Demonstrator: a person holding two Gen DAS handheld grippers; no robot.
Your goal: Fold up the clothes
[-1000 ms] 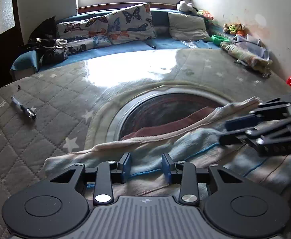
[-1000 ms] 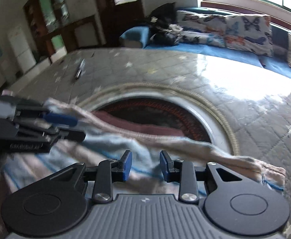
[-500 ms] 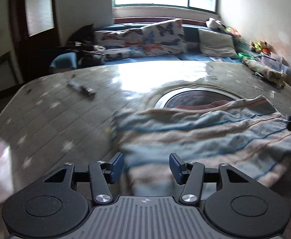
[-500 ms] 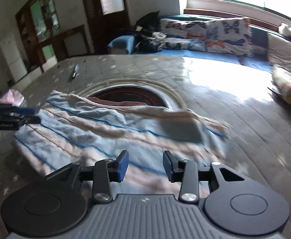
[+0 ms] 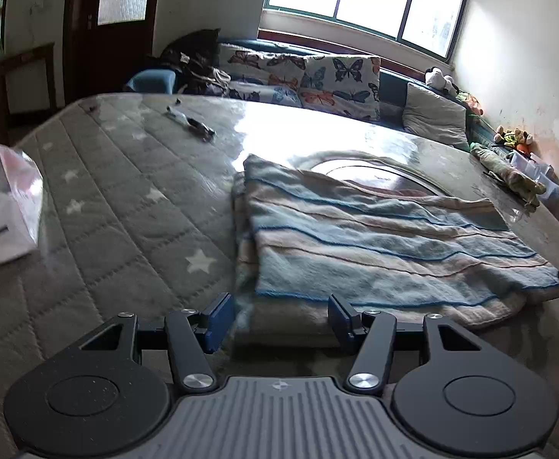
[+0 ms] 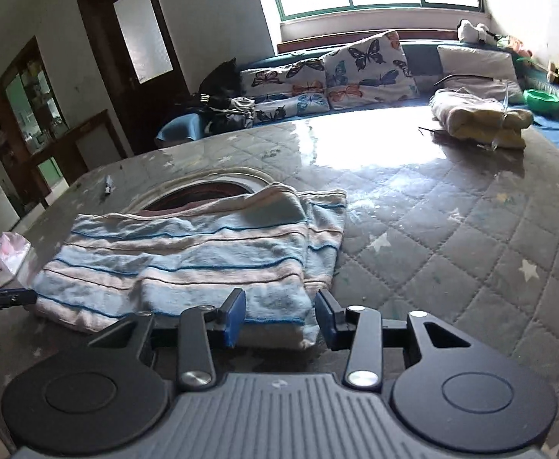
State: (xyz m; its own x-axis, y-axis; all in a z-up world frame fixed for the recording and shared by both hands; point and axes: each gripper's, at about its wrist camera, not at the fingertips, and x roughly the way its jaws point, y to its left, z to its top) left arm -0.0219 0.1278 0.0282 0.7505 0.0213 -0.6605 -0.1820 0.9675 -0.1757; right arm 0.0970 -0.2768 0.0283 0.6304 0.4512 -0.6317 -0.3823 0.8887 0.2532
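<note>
A striped towel [image 5: 375, 237] in pale blue, cream and thin dark-blue lines is seen folded double on a quilted grey bed cover [image 5: 126, 199] printed with white stars — the upper layer lies slightly askew, so a strip of the lower layer shows along the near and left edges. In the left wrist view the towel spreads from the centre toward 3 o'clock; in the right wrist view it is found from the centre toward 9 o'clock.

The left hand-held gripper [image 5: 281, 319] is held just short of the towel's near-left corner, its blue pads [image 5: 218, 319] parted with nothing pinched between them. The right hand-held gripper [image 6: 281, 319] is placed likewise at the near-right corner, its jaws apart and free of the cloth, though the towel's edge is seen in the gap beyond them.

A round dark pattern ringed in cream [image 6: 202, 191] is partly covered by the towel's far edge. Butterfly-print pillows [image 5: 317, 80] are lined up at 12 o'clock under a window [image 5: 363, 0] — a small dark pen-like object [image 5: 191, 122] lies at 11 o'clock.
</note>
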